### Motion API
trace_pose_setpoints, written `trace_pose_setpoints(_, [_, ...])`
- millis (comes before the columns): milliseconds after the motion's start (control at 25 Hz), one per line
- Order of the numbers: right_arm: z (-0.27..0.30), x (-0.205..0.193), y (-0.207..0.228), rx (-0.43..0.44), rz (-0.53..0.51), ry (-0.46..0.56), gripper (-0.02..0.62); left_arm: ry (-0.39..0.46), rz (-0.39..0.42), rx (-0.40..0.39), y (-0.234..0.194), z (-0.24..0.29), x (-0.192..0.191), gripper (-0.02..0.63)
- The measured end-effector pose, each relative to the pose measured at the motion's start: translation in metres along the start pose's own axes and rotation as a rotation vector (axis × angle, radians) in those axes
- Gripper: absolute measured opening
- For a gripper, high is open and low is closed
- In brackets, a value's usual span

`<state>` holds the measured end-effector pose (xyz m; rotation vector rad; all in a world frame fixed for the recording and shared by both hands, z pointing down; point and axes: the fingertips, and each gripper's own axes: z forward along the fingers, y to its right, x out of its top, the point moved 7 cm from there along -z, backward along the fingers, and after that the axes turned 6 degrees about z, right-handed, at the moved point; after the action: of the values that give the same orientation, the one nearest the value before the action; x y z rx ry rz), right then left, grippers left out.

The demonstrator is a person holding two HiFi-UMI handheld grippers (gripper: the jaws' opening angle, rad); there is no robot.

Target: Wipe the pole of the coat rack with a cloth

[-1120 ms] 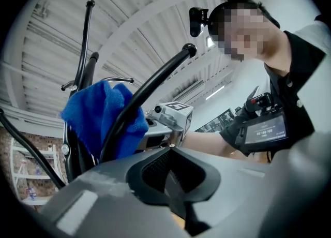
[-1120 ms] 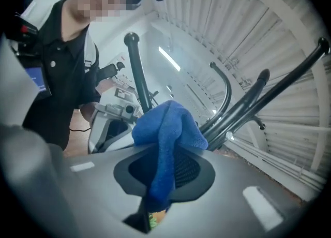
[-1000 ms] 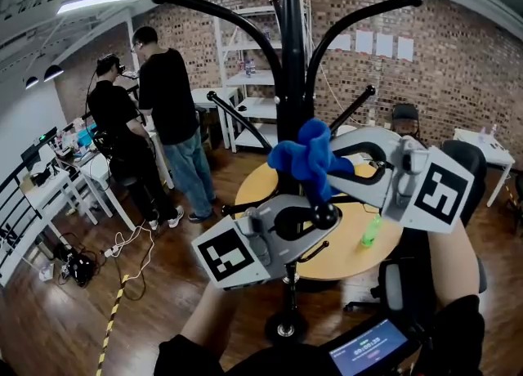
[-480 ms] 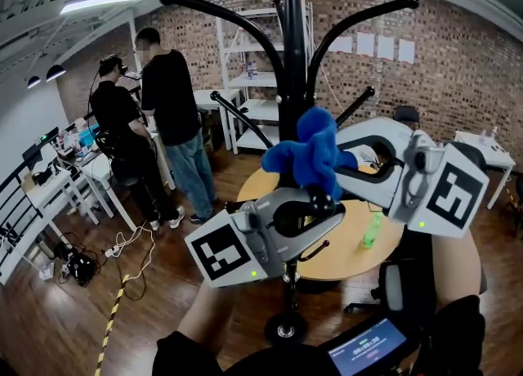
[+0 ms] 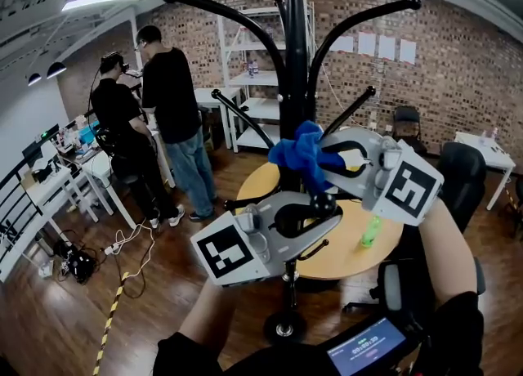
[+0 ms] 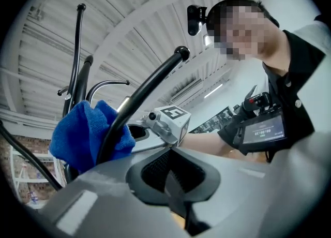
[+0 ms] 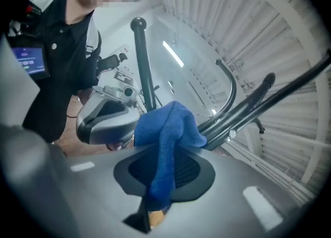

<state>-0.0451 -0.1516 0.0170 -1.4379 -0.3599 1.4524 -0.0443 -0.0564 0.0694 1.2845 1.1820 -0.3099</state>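
Right claw: the right gripper is clenched on a blue cloth. One fold is pinched between the pads, and the rest bunches out past the tips.
Cloth position: in the head view the cloth sits over the front of the coat rack's pole, about midway up and under the fork of the upper hooks. It looks pressed against the pole, but no view shows the contact itself.
Key relation: the pole stands upright, so its long axis runs straight up and down. The cloth meets it from the person's right, with the right gripper's jaws pointing left and slightly away, across that axis.
Judgement: a wiping stroke would have to travel along the pole, either down toward the base or up into the fork.
Left claw: the left gripper has its jaws together with nothing seen between them.
Left pose: the left gripper is lower and closer to the person, just beside a lower hook that curves up past its jaws to a knob.
Nearer hand: the right, since it already carries the cloth at the pole.
Right arm pose: the forearm reaches forward and up, with the marker cube turned toward the person.
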Motion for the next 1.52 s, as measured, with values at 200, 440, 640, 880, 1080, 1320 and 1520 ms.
trace_pose_setpoints(200, [-0.031, 0.052, -0.010, -0.023, 0.003, 0.281, 0.049, -0.010, 0.017, 0.005, 0.005, 0.003, 0.000, 0.003])
trace_pose_setpoints(440, [-0.053, 0.088, -0.019, -0.002, -0.114, 0.352, 0.049, 0.004, 0.002, 0.014, 0.007, -0.001, 0.003, 0.003])
trace_pose_setpoints(640, [-0.021, 0.066, -0.004, -0.044, -0.126, 0.280, 0.049, 0.009, 0.018, 0.008, 0.013, -0.005, 0.005, 0.003])
trace_pose_setpoints(880, [0.009, 0.004, 0.005, -0.059, -0.063, -0.041, 0.049, -0.010, 0.006, 0.014, 0.022, -0.006, 0.000, 0.003])
trace_pose_setpoints(1080, [-0.001, 0.016, 0.001, -0.118, -0.090, -0.080, 0.049, 0.016, -0.008, 0.041, 0.017, -0.016, 0.003, 0.003])
trace_pose_setpoints(1320, [-0.040, 0.053, -0.044, -0.233, 0.111, 0.259, 0.049, 0.047, -0.040, 0.123, 0.035, -0.038, -0.004, 0.003])
trace_pose_setpoints(1520, [-0.026, 0.044, -0.084, -0.291, 0.224, 0.339, 0.049, 0.057, -0.034, 0.226, 0.039, -0.063, -0.012, 0.003])
